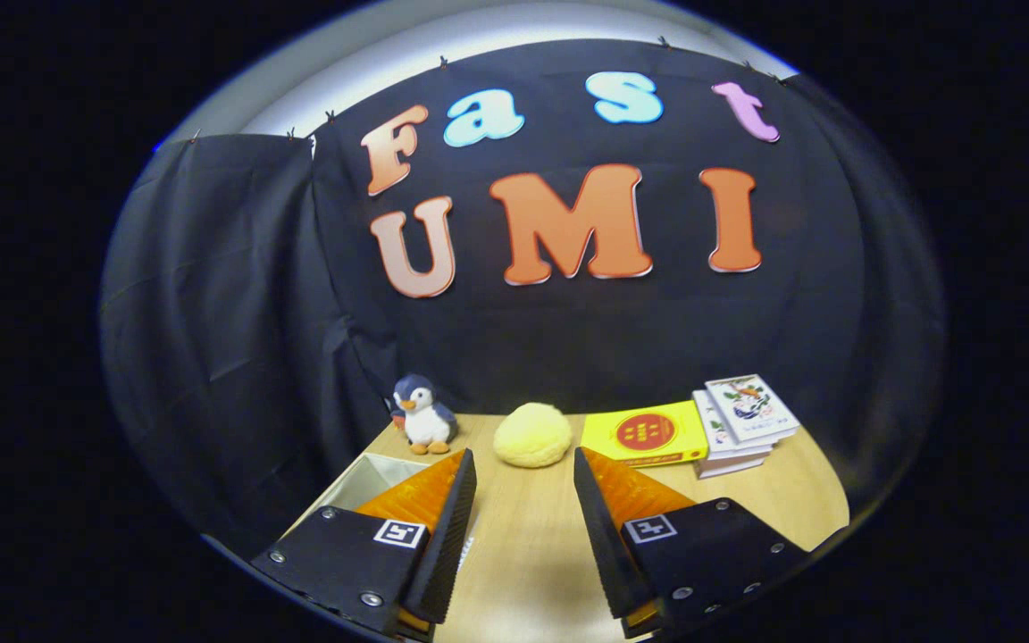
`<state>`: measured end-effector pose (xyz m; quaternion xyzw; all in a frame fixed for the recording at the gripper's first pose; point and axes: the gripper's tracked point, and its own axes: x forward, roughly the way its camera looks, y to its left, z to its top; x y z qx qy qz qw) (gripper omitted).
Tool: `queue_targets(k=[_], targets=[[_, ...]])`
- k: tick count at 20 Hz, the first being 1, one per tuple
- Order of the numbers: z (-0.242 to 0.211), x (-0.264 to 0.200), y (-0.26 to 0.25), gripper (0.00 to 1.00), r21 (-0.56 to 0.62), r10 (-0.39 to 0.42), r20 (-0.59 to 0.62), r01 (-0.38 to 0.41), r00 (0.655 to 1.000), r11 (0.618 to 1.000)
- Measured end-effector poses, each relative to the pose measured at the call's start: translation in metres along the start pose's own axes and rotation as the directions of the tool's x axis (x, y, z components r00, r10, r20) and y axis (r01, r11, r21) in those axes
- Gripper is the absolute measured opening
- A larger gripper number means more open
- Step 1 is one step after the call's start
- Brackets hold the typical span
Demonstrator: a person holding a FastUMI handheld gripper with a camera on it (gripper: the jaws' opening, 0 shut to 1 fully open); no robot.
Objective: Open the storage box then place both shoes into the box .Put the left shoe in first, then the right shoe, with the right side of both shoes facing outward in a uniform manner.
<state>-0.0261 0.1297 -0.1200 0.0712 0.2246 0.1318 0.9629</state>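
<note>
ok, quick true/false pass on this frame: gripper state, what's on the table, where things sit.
1. The hand-held gripper is open with nothing between its fingers. True.
2. A plush penguin stands on the table. True.
3. The yellow box sits on top of the stack of books. False: it lies beside the stack, on the table.
4. The round yellow plush is gripped between the fingers. False: it lies beyond them, untouched.
5. A pale open container lies behind one finger. True.
</note>
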Motion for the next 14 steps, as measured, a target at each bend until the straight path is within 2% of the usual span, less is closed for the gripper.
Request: queue_targets(k=[5, 10, 14], targets=[[0.038, -0.051, -0.068, 0.80, -0.066, -0.082, 0.156, 0.093, 0.984, 0.993], [0.054, -0.086, -0.112, 0.87, -0.038, -0.115, 0.241, 0.128, 0.964, 0.991], [0.070, -0.108, -0.137, 0.92, -0.074, -0.135, 0.327, 0.168, 0.935, 0.983]])
